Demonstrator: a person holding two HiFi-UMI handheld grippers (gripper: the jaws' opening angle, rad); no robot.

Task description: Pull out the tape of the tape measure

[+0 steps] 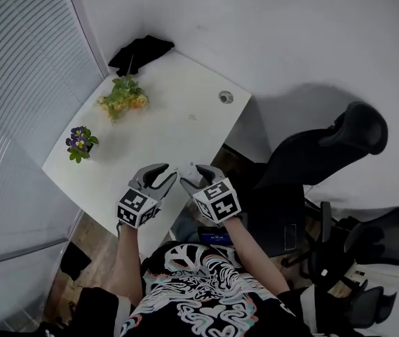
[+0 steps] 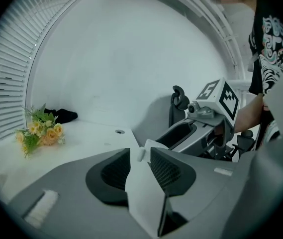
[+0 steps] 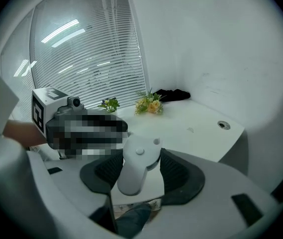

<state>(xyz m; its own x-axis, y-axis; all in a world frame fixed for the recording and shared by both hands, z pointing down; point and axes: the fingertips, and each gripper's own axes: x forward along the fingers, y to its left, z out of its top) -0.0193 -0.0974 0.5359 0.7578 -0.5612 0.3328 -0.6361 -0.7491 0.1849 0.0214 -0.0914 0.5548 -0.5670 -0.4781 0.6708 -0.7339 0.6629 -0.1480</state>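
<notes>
My right gripper (image 3: 140,156) is shut on a white, rounded tape measure (image 3: 136,168), whose case sits upright between both pads. In the head view the right gripper (image 1: 193,173) and the left gripper (image 1: 158,172) hover close together over the front edge of the white table (image 1: 185,118), tips facing each other. My left gripper (image 2: 140,153) has its jaws a narrow gap apart. A small pale tab (image 2: 141,154), which looks like the tape's end, lies between the fingertips, and neither pad visibly presses on it. No length of drawn-out tape shows.
Yellow flowers (image 1: 122,98), a small purple potted plant (image 1: 79,143) and a black cloth (image 1: 141,52) lie on the table's far left part. A cable hole (image 1: 226,97) is near the right edge. Black office chairs (image 1: 325,153) stand to the right, with window blinds on the left.
</notes>
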